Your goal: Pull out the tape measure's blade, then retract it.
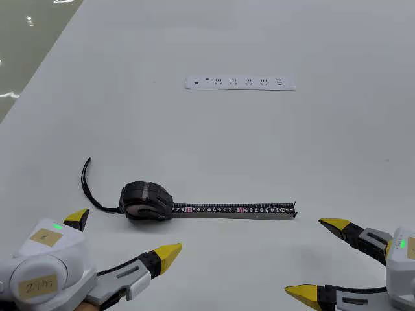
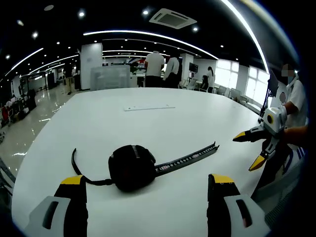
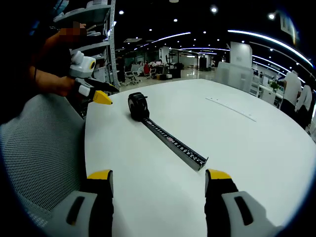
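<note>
Head view: blade (image 1: 233, 210) lies out of case (image 1: 146, 201), likely locked, so your left gripper (image 1: 123, 234) and right gripper (image 1: 316, 259) sit wide, empty, at table's (image 1: 194, 136) near edge.

A white power strip (image 1: 240, 82) lies flat toward twelve o'clock on the white table (image 1: 337, 162), with green floor (image 1: 26, 45) at ten.

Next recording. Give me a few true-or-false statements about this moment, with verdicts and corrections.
1. The tape measure has its blade extended on the table. True.
2. The left gripper and right gripper are both open. True.
3. A power strip lies beyond the tape measure. True.
4. The right gripper grips the blade's tip. False: it is apart, holding nothing.
5. The left gripper rests on the power strip. False: it is near the tape measure.
</note>
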Demonstrator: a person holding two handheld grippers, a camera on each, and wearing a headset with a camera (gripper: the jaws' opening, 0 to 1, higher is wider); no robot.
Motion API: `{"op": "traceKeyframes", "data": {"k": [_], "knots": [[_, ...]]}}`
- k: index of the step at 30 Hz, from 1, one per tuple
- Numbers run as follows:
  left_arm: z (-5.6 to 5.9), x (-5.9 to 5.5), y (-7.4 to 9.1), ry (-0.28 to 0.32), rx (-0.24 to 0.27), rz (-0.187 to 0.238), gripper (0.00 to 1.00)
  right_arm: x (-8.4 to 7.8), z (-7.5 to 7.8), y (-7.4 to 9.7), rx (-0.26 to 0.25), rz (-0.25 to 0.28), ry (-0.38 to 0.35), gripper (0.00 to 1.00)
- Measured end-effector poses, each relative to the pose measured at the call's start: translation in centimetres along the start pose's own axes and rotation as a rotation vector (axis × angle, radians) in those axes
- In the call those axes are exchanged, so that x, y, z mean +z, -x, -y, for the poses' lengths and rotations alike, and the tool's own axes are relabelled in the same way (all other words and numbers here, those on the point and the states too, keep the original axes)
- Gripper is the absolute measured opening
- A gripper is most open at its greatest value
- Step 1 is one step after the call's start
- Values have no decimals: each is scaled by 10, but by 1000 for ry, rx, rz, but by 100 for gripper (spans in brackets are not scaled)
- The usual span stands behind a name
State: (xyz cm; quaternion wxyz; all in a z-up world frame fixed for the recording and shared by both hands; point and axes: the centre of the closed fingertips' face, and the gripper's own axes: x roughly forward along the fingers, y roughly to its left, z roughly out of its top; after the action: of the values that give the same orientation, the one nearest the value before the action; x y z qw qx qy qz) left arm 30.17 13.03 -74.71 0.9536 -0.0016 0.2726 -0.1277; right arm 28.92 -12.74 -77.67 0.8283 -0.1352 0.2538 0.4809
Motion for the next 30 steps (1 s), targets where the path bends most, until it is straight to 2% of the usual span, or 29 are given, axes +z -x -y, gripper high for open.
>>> {"op": "traceKeyframes", "data": {"k": [14,21,30], "knots": [[-4,0,-13,12,73,-4,100,-6,24,-7,55,-14,87,61],[-7,-5,-22,50,113,-14,99,-6,31,-17,98,-14,126,54],[-8,-2,-36,68,135,-22,96,-6,42,-30,127,-33,180,46]]}}
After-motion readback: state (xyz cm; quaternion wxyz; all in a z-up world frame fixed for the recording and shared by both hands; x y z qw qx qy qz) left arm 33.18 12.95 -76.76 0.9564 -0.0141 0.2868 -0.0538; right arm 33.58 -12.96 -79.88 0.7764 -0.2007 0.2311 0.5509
